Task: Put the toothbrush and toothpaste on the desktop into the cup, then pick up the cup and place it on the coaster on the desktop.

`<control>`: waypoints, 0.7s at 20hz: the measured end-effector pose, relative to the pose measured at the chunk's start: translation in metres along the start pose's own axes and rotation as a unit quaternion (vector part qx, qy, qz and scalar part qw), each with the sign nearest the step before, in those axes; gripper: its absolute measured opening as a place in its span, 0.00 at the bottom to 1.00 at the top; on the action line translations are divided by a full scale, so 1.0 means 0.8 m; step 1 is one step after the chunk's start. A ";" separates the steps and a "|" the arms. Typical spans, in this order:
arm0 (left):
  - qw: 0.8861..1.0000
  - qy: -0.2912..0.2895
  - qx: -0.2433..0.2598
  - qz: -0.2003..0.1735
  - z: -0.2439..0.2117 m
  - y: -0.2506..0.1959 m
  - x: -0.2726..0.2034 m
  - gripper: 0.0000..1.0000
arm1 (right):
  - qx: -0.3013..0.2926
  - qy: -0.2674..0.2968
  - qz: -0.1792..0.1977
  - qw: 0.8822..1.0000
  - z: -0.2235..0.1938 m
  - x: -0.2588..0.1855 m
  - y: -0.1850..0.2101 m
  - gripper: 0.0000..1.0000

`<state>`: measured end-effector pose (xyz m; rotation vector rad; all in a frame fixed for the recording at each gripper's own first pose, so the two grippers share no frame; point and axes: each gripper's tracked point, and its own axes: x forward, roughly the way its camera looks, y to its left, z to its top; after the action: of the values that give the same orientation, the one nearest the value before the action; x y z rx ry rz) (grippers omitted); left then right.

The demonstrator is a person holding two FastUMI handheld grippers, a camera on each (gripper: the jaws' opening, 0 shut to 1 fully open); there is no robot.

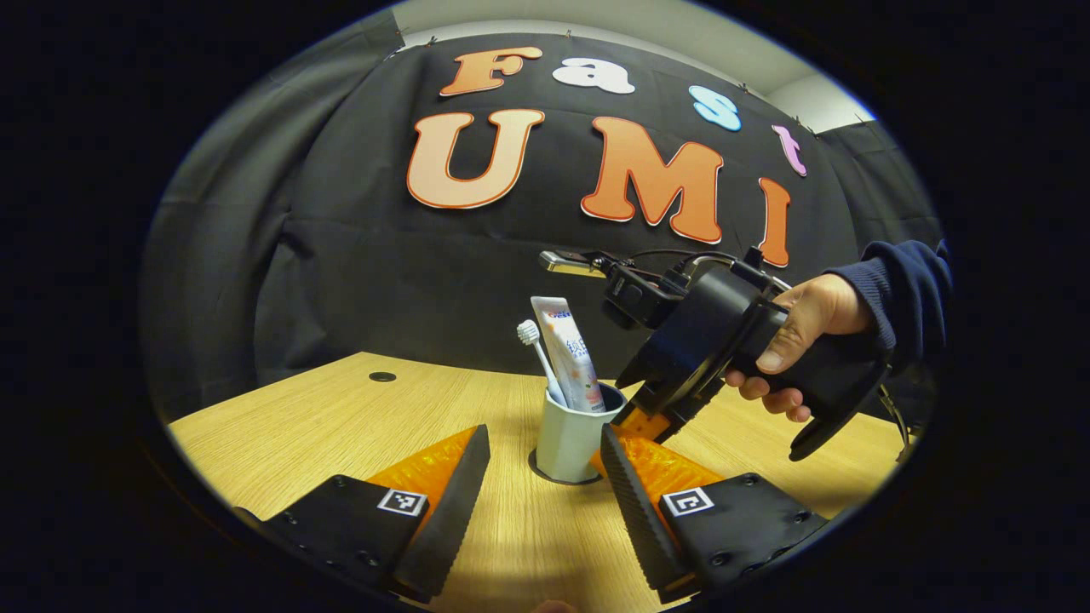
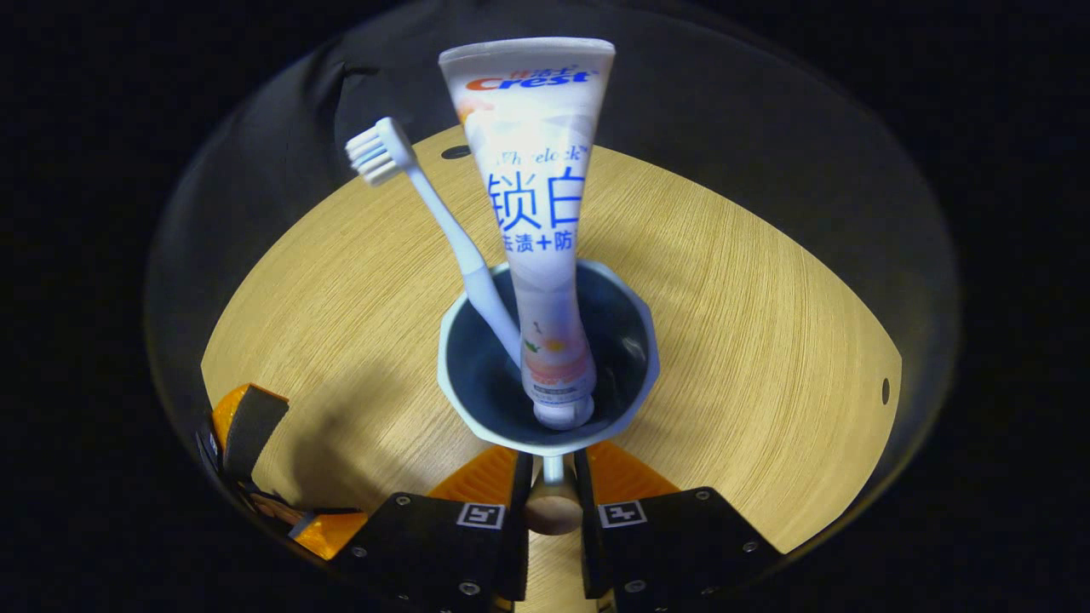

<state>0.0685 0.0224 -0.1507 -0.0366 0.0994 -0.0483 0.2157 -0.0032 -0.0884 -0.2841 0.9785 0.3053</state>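
With the white toothbrush [image 2: 443, 226] and white toothpaste tube [image 2: 536, 213] upright in the pale faceted cup [image 2: 634, 375] on the dark round coaster [image 1: 545, 474] mid-counter [image 2: 749, 323], the right tool [image 2: 552, 481] pinches the cup's near rim, while the left tool [image 1: 545, 477] stands wide beside it.

Matt wood-grain desktop [image 2: 724, 340], smooth plastic cup [image 1: 569, 438], glossy toothpaste [image 2: 532, 213] tube, matt cloth wall [image 1: 383, 281]

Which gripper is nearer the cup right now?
Right. The right gripper is closed on the cup's near rim, coming down from its right side. The left gripper sits open just in front, fingers apart and not touching it.
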 end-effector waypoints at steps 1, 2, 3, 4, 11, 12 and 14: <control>1.000 0.001 0.000 0.000 -0.002 0.000 -0.002 0.86 | 0.003 0.001 0.002 1.000 0.000 0.000 0.004 0.25; 1.000 0.001 0.001 0.000 -0.001 -0.001 -0.001 0.85 | 0.007 0.003 0.005 1.000 0.001 0.000 0.004 0.25; 1.000 0.002 0.001 0.000 0.000 0.000 0.001 0.86 | 0.012 0.004 0.007 1.000 -0.001 0.000 0.004 0.25; 1.000 0.003 0.001 0.001 0.000 0.001 0.002 0.86 | 0.015 0.004 0.009 1.000 -0.002 0.001 0.005 0.27; 1.000 0.009 0.002 0.004 -0.007 0.005 0.001 0.85 | 0.011 -0.013 0.008 1.000 -0.004 -0.015 0.002 0.34; 1.000 0.011 0.002 0.004 -0.009 0.005 0.003 0.86 | 0.008 -0.019 0.008 1.000 -0.003 -0.021 0.003 0.31; 1.000 0.013 0.001 0.003 -0.011 0.004 0.004 0.86 | 0.001 -0.038 0.000 0.999 0.002 -0.034 -0.002 0.40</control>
<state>0.0708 0.0254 -0.1598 -0.0336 0.1255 -0.0432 0.2034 -0.0071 -0.0648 -0.2685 0.9046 0.3133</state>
